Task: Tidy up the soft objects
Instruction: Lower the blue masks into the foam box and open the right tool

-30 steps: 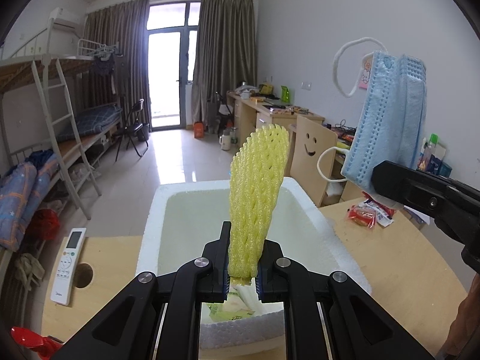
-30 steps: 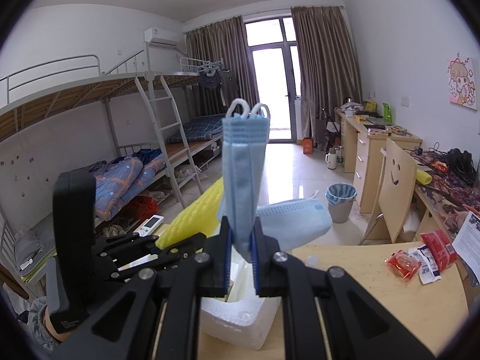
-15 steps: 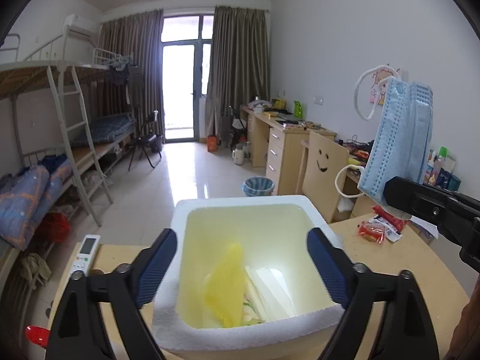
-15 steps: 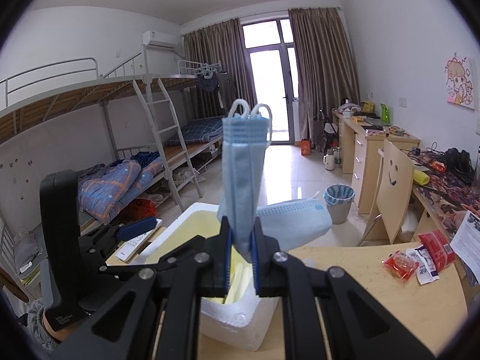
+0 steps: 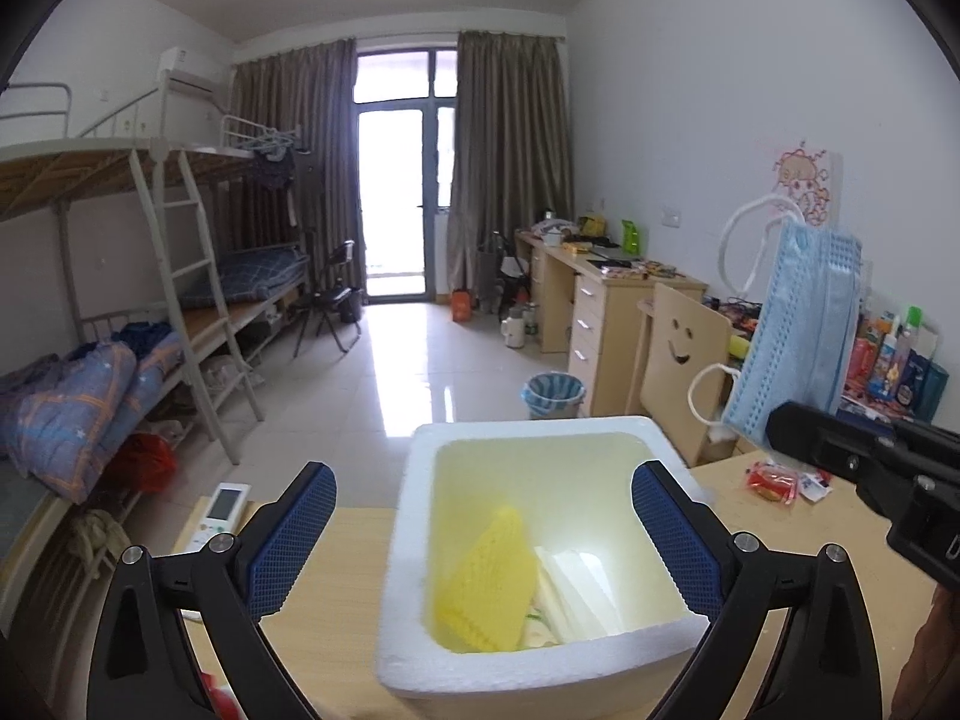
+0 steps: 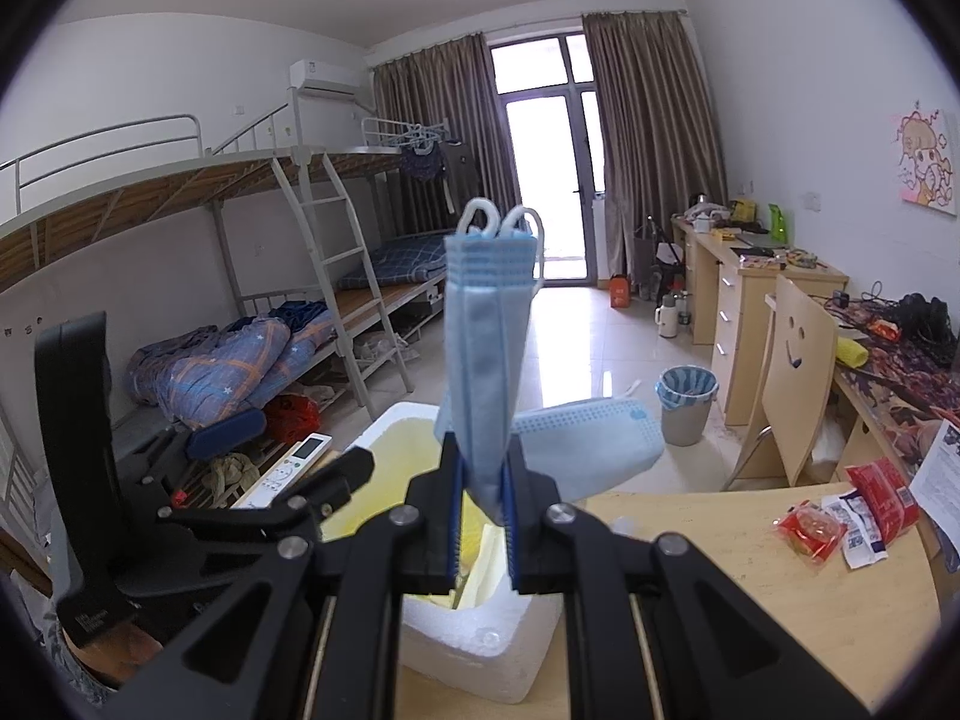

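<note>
Your right gripper (image 6: 483, 510) pinches a folded stack of blue face masks (image 6: 487, 336) between closed pads, with the stack standing upright above the near corner of the white foam box (image 5: 414, 546). Your left gripper (image 5: 483, 546) hangs with its jaws spread wide and nothing in them, straddling the box opening. Inside the box, the yellow foam net (image 5: 487, 582) leans against the left wall, touching pale foam sheets (image 5: 576, 582) beside it.

To finish this step well, I judge you should carry the masks over the middle of the box, lower them below the rim, and only then release, since the light stack and its ear loops could catch on a pad or spill over the edge. Draw the left gripper aside to clear the way.

Around the box, the wooden table (image 6: 750, 570) carries red snack packets (image 6: 828, 516) to its right and a white remote (image 5: 219, 510) to its left. Beyond the box stand 1 bin (image 5: 553, 393), a smiley-face chair (image 5: 684, 354), desks, a bunk bed (image 5: 138, 276) and a curtained balcony door (image 5: 399, 204).
</note>
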{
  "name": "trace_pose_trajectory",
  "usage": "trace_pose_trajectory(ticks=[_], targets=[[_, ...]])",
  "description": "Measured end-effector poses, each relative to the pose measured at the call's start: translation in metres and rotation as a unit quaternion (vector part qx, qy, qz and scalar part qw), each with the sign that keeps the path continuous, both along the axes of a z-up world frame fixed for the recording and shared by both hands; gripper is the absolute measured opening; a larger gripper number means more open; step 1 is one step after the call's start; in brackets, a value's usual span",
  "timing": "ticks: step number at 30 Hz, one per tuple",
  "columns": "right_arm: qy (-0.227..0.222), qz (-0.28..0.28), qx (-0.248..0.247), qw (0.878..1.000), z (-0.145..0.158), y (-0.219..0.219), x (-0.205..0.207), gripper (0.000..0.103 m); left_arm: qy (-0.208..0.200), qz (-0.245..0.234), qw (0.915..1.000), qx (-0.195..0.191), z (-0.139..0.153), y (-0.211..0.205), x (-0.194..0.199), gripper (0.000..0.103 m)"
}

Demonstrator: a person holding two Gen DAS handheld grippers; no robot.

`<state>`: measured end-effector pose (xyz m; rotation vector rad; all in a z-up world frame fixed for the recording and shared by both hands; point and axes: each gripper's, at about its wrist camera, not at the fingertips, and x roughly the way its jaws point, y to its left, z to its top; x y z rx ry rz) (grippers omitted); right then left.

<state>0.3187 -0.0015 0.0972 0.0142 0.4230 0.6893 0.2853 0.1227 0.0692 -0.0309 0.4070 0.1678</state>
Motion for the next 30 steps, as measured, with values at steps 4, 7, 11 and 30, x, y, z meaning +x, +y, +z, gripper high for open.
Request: trace_pose_trajectory(ticks=[4, 7, 11, 30], targets=[[0.001, 0.015, -0.004, 1.000, -0.003, 0.007, 0.002, 0.015, -0.004, 0.031, 0.9994, 0.011, 0.004, 0.009, -0.002, 0.100], [0.002, 0.025, -0.007, 1.000, -0.007, 0.012, 0.003, 0.015, -0.006, 0.059, 0.9981, 0.016, 0.006, 0.018, -0.003, 0.100], [0.007, 0.036, -0.012, 0.999, -0.011, 0.019, 0.005, 0.015, -0.013, 0.092, 0.9956, 0.008, 0.011, 0.033, -0.010, 0.100], [0.039, 0.055, -0.023, 0.997, -0.027, 0.041, 0.020, 0.015, -0.014, 0.136, 0.9907, 0.003, 0.014, 0.056, -0.015, 0.100]])
